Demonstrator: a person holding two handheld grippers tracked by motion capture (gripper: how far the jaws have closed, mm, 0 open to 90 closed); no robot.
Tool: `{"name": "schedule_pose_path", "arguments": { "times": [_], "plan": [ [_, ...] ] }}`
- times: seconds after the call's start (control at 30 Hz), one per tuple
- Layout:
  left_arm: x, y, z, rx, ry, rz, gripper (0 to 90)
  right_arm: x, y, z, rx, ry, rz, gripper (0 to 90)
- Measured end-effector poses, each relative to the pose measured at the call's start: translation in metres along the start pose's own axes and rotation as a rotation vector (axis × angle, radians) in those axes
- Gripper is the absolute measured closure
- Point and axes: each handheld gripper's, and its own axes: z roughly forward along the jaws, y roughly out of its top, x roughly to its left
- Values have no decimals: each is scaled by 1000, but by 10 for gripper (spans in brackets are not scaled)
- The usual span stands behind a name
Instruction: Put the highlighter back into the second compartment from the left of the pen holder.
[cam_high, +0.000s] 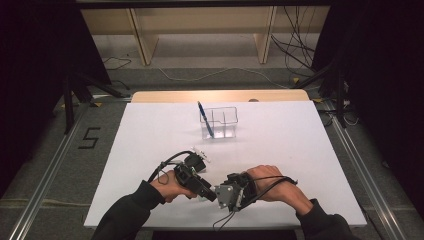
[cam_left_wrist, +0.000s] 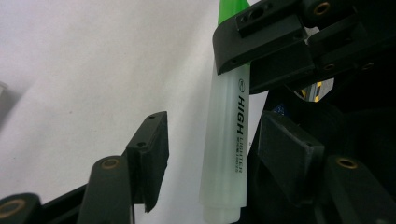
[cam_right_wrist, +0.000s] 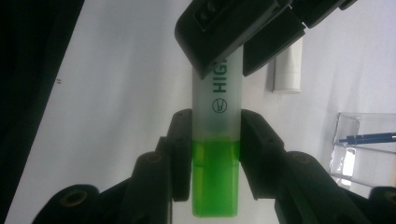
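A highlighter (cam_right_wrist: 217, 93) with a frosted white body and a bright green end is held up between the two grippers over the front of the white table (cam_high: 150, 130). My right gripper (cam_right_wrist: 217, 122) is shut on its green end (cam_right_wrist: 215, 182). My left gripper (cam_left_wrist: 215, 140) stands open around the white body (cam_left_wrist: 226, 154): the left pad (cam_left_wrist: 152, 154) is clearly apart from it and the right pad (cam_left_wrist: 285, 149) lies close beside it. In the high view both grippers, left (cam_high: 210, 194) and right (cam_high: 222, 192), meet tip to tip near the table's front edge.
A clear plastic organiser (cam_high: 226, 121) stands at the middle back of the table with a blue pen (cam_high: 205, 119) leaning in it. A small white cylinder (cam_right_wrist: 287, 70) lies on the table beyond the grippers. Metal rails run along both sides of the table.
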Motion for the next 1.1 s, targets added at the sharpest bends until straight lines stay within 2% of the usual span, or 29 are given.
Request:
{"name": "schedule_pose_path", "arguments": {
  "times": [0.47, 0.53, 0.8, 0.87, 0.9, 1.0, 1.1],
  "plan": [
    [-1, 0, 3, 29, -18, 15, 477, 2, 2, -1, 0, 5, -30, 672],
    [0, -1, 4, 45, -25, 33, 485, 3, 2, 0, -5, 0, -39, 672],
    [0, 0, 4, 49, -29, 34, 518, 4, 3, 0, 1, 8, -53, 672],
    [-2, -1, 6, 38, -33, 18, 525, 4, 3, 0, 0, 9, -57, 672],
    [0, -1, 5, 57, -33, 40, 529, 4, 3, 0, -1, 10, -60, 672],
    [-1, 0, 6, 53, -42, 26, 547, 4, 3, 0, -1, 10, -63, 672],
    [-1, 0, 7, 61, -43, 33, 556, 5, 3, 0, -5, 7, -64, 672]
  ]
}}
